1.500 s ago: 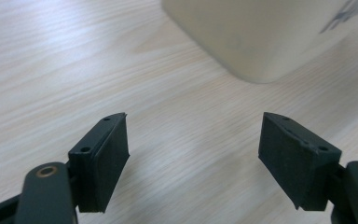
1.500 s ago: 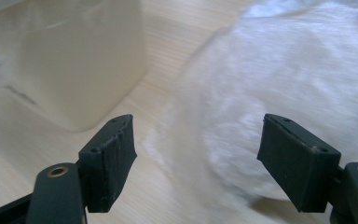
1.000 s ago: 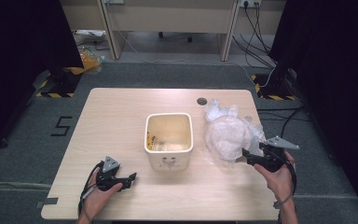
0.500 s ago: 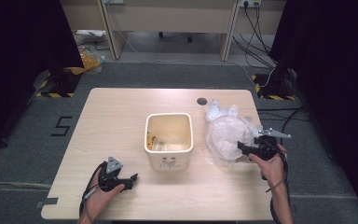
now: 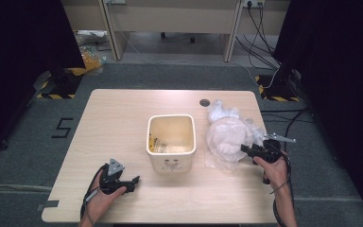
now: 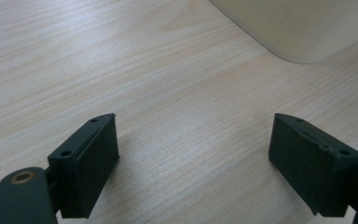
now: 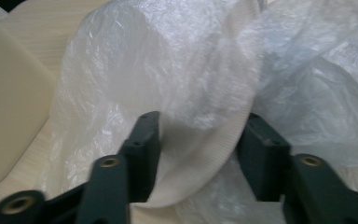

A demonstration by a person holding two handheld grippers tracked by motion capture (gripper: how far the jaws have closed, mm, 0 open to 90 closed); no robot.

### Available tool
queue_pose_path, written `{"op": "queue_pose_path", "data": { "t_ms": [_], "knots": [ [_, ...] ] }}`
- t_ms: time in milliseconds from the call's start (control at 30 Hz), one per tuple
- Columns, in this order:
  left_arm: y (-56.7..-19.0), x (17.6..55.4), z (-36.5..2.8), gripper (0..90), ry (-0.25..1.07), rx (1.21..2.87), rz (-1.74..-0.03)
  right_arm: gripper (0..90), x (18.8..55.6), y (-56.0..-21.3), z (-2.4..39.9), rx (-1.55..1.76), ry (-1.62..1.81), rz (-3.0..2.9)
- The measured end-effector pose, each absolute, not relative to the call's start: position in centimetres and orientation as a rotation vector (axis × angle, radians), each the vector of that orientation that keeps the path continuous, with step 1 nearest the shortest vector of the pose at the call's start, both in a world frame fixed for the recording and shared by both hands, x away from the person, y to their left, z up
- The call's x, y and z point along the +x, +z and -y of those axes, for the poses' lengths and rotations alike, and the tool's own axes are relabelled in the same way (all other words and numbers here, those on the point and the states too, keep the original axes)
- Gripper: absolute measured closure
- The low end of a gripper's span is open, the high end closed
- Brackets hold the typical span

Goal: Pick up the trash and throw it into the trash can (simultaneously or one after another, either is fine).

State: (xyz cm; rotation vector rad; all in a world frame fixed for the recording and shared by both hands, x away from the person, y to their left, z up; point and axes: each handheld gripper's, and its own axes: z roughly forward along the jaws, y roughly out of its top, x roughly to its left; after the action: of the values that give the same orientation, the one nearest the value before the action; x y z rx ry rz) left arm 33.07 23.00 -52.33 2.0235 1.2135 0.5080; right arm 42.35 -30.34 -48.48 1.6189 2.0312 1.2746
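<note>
Two grippers are working here, and little is done yet: the plastic-wrapped roll [image 5: 229,137] is still lying on the table [image 5: 123,118], just right of the cream bin [image 5: 171,142]. The right gripper [image 5: 246,150] has just been closing its jaws around the roll's near edge [image 7: 200,140]; a firm clamp and the lift are still ahead. The left gripper [image 5: 131,182] is resting near the bin with jaws apart, nothing between them.
</note>
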Motion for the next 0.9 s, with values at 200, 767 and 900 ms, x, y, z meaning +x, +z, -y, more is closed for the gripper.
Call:
{"op": "queue_pose_path", "data": {
  "t_ms": [200, 767, 900],
  "knots": [
    [-52.3, 33.1, -23.0, 14.9, 0.508, 2.023, -1.213, 52.6, 42.2, -49.3, 30.6, 1.658, 1.305, -2.026],
    [-52.3, 33.1, -23.0, 15.0, 0.507, 2.023, -1.213, 71.1, 40.9, -50.9, 29.9, 1.614, 1.224, -2.147],
    [-52.3, 33.1, -23.0, 15.0, 0.508, 2.024, -1.214, 71.0, 39.3, -51.1, 29.7, 1.615, 1.241, -2.156]
  ]
}}
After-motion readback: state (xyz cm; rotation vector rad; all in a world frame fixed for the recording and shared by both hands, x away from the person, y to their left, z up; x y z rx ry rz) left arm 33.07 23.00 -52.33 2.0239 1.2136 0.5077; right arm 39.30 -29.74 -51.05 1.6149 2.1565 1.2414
